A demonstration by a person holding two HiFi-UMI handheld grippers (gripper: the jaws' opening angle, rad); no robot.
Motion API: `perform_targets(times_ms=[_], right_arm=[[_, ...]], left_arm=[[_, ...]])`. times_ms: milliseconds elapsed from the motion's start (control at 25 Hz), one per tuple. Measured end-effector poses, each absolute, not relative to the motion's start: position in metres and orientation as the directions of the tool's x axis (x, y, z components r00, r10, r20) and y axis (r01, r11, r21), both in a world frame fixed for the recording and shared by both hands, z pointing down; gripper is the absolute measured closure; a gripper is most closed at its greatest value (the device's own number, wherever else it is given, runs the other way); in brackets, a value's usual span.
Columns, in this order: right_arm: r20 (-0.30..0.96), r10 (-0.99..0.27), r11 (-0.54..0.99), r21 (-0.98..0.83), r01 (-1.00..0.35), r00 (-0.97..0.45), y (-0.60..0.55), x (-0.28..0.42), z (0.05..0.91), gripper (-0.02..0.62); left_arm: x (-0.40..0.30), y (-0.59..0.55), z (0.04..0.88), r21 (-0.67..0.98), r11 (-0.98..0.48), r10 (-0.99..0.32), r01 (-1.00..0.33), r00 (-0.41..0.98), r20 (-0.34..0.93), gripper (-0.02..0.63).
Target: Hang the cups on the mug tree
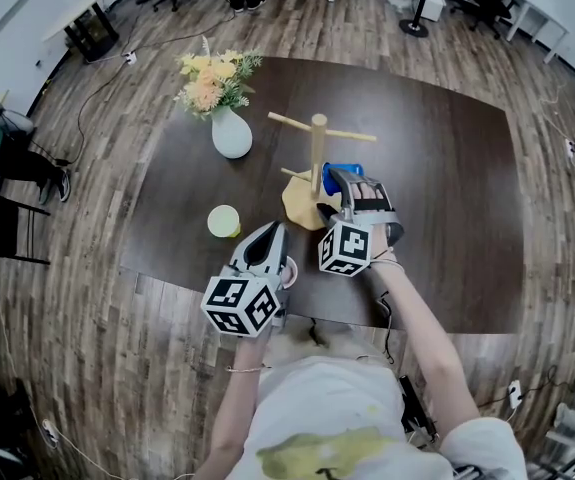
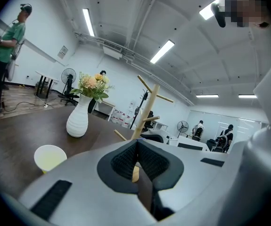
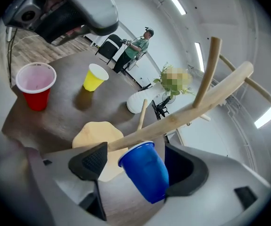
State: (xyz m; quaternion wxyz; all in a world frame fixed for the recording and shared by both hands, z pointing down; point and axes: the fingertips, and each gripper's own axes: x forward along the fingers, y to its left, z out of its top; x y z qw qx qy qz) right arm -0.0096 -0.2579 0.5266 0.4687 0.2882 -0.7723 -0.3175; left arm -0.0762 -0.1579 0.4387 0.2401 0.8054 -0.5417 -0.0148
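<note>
Nearest, the left gripper (image 1: pixel 267 250) was pressed together and empty, the right gripper (image 1: pixel 351 188) was spread around a glossy blue cup (image 3: pixel 144 171), tilted against a low peg of the mug tree (image 1: pixel 318 153) and not clearly hung yet, while 2 more, a yellow cup (image 1: pixel 224 221) and a red cup (image 3: pixel 35 84), were left standing on the table (image 1: pixel 447 168).

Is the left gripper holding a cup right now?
No, the left gripper has its jaws together with nothing between them, and the yellow cup stands on the table off to its side.
</note>
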Motion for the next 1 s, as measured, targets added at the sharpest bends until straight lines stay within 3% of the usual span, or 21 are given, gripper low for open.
perform_targets(times_ms=[480, 600, 880, 1000], right_arm=[[0.481, -0.720, 0.661, 0.694, -0.285, -0.499, -0.242, -0.014, 0.498, 0.249], [0.458, -0.718, 0.665, 0.675, -0.321, -0.525, -0.234, -0.013, 0.492, 0.367], [0.432, -0.699, 0.698, 0.586, -0.413, -0.569, -0.216, -0.012, 0.487, 0.527], [0.422, -0.686, 0.719, 0.516, -0.465, -0.593, -0.206, -0.012, 0.487, 0.556]], left_arm=[[-0.080, -0.149, 0.434, 0.387, -0.260, -0.903, -0.885, 0.365, 0.228, 0.583], [-0.082, -0.143, 0.433, 0.382, -0.245, -0.911, -0.891, 0.346, 0.223, 0.583], [-0.093, -0.130, 0.435, 0.365, -0.208, -0.927, -0.908, 0.302, 0.224, 0.583], [-0.099, -0.124, 0.436, 0.352, -0.198, -0.930, -0.915, 0.289, 0.228, 0.583]])
